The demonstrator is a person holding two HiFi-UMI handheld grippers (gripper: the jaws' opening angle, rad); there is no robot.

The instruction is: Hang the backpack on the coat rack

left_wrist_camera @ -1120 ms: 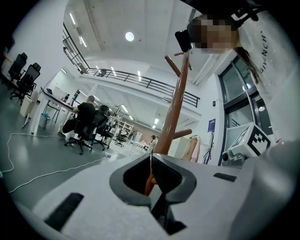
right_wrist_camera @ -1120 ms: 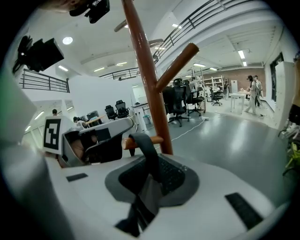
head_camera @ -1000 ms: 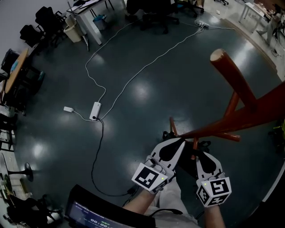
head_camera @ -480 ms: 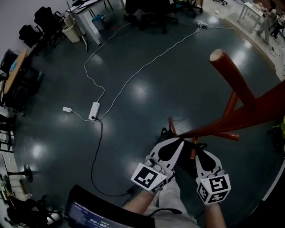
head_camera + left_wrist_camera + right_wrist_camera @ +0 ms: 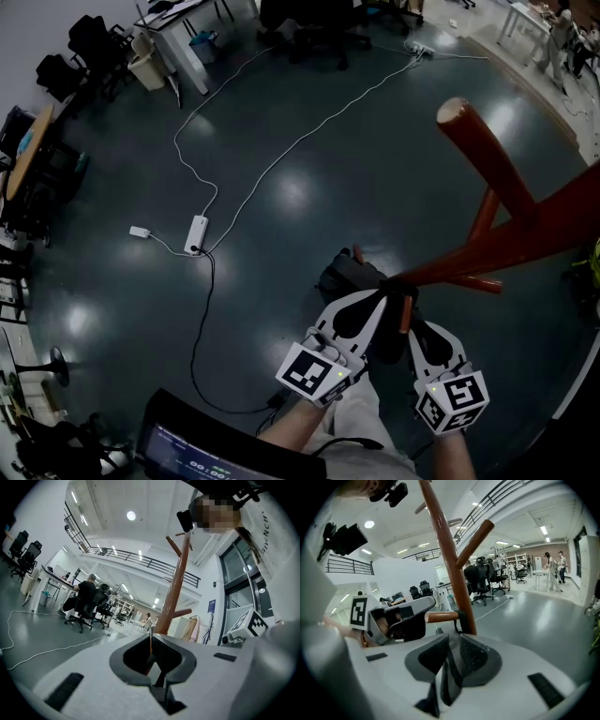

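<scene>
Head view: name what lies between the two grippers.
The dark backpack and a short coat rack peg lie between left gripper and right gripper, seen in the head view.

Take the white power strip [image 5: 197, 232] on the dark floor [image 5: 309, 187] as your mark. A white cable [image 5: 300, 141] runs from it toward the far office chairs [image 5: 309, 23], and a black cable [image 5: 200, 319] leaves its near end and curves toward you. Just left of it lies a small white adapter [image 5: 142, 231]. Far beyond it, a waste bin [image 5: 150, 67] stands beside a white desk [image 5: 187, 37]. Nearer you than the strip sits a dark screen [image 5: 187, 450].
</scene>
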